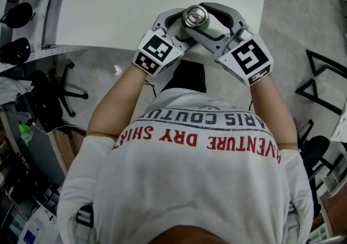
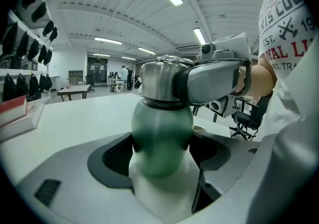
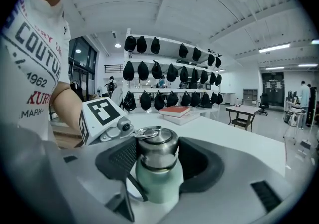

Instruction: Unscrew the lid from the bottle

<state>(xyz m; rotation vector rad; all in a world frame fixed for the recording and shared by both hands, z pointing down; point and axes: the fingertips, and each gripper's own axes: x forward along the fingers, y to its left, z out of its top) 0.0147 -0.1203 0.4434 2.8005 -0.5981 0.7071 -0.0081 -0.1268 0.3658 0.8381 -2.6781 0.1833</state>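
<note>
Bottle (image 2: 162, 136) in left claw (image 2: 163, 157), lid (image 3: 156, 149) atop it in right claw (image 3: 157, 160)

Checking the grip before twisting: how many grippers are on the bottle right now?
2. The left gripper clamps the green bottle by its body; the right gripper is closed on the metal lid. Neither is hidden.
</note>
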